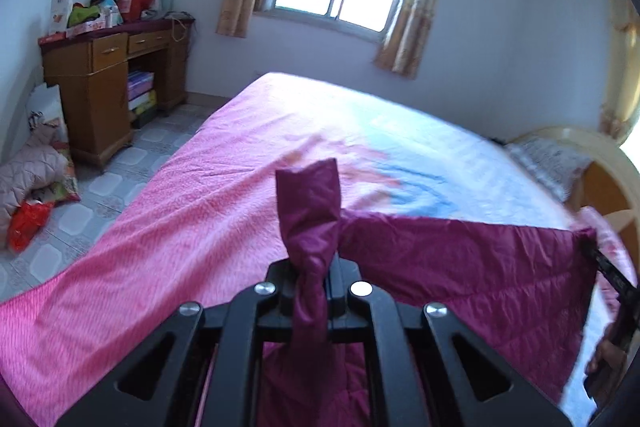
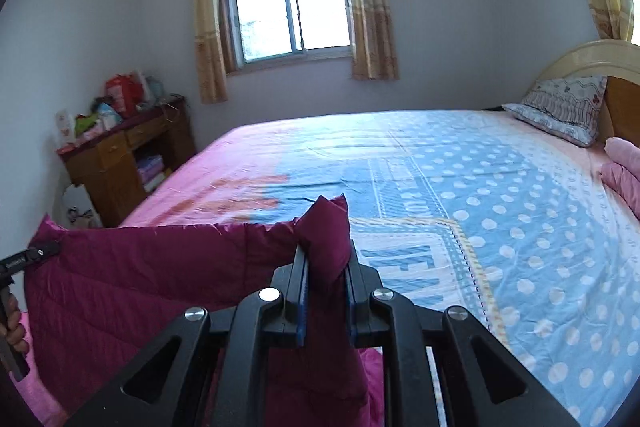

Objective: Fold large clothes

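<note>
1. The left gripper (image 1: 314,279) is closed tight on one corner of the maroon quilted garment (image 1: 472,259).
2. The right gripper (image 2: 325,281) pinches the other corner, almost closed.
3. The garment hangs stretched between them above the bed (image 2: 500,187).
4. The desk (image 1: 96,67) shelf holds boxes.

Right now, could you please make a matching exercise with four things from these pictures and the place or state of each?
Things:
1. maroon quilted garment
2. pillow
3. wooden desk
4. window

Places or states:
a. standing on the tiled floor, left of the bed
b. in the far wall, between curtains
c. stretched between both grippers
d. lying by the headboard

Pairs: 1-c, 2-d, 3-a, 4-b
</note>
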The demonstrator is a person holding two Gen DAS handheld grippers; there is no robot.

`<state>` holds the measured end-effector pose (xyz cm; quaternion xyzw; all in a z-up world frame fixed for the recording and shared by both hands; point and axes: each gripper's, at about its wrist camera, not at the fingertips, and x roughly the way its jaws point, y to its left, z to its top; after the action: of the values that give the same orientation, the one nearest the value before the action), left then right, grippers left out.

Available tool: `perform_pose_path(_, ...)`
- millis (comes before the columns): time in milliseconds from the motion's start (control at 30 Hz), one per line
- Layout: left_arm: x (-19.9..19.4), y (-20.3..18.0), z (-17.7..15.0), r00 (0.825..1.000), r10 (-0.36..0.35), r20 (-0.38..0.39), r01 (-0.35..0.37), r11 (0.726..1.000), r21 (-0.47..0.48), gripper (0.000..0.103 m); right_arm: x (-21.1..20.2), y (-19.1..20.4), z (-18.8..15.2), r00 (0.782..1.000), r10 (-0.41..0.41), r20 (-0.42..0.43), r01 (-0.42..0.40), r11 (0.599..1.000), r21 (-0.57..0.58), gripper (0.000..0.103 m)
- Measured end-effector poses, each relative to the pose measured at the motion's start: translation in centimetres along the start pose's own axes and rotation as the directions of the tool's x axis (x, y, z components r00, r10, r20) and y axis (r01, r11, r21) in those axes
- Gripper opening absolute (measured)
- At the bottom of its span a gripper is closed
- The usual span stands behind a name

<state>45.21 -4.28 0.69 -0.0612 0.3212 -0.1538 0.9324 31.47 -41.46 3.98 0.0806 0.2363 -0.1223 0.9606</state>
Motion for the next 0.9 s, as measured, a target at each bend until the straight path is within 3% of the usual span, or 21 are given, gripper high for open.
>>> perform_pose_path(200,8.6,-0.5,-4.0,0.981,0.136,-0.139,-0.130,0.990,0.050,0.008,8.9,-0.9,-5.1,0.978,-0.104,-0.182,0.110,0.994,0.023,0.015)
perform_pose_path(333,9.8,-0.8,-5.3,0.974,0.163,-0.155,-0.154,0.986,0.069,0.016,11.1,-1.6,-7.9,0.958,-0.125,-0.258,0.136,0.990,0.028,0.015)
perform_pose_path(467,11.0,-2.0,-5.7,0.955,0.228,-0.191,-0.207,0.970,0.126,0.024,12.3,-1.0,-8.4,0.925,-0.195,-0.326,0.200,0.980,-0.021,0.015)
perform_pose_path(567,11.2,-2.2,-5.8,0.946,0.257,-0.199,-0.234,0.963,0.133,0.032,12.9,-1.2,-8.9,0.913,-0.220,-0.343,0.222,0.975,-0.034,0.016)
perform_pose_path(633,11.5,-1.9,-5.7,0.935,0.293,-0.200,-0.271,0.954,0.129,0.048,13.1,-1.3,-8.9,0.908,-0.233,-0.349,0.235,0.971,-0.035,0.019)
perform_pose_path(700,11.7,-1.7,-5.6,0.928,0.314,-0.202,-0.294,0.948,0.125,0.054,12.8,-1.2,-8.9,0.906,-0.246,-0.344,0.246,0.968,-0.044,0.021)
perform_pose_path(833,11.7,-0.9,-5.4,0.927,0.311,-0.211,-0.298,0.950,0.090,0.064,11.5,-3.0,-7.8,0.924,-0.150,-0.351,0.175,0.984,0.041,0.022)
perform_pose_path(900,11.8,-0.9,-5.5,0.925,0.317,-0.210,-0.303,0.948,0.096,0.064,7.4,-3.7,-6.3,0.944,-0.238,-0.231,0.260,0.963,0.071,0.022)
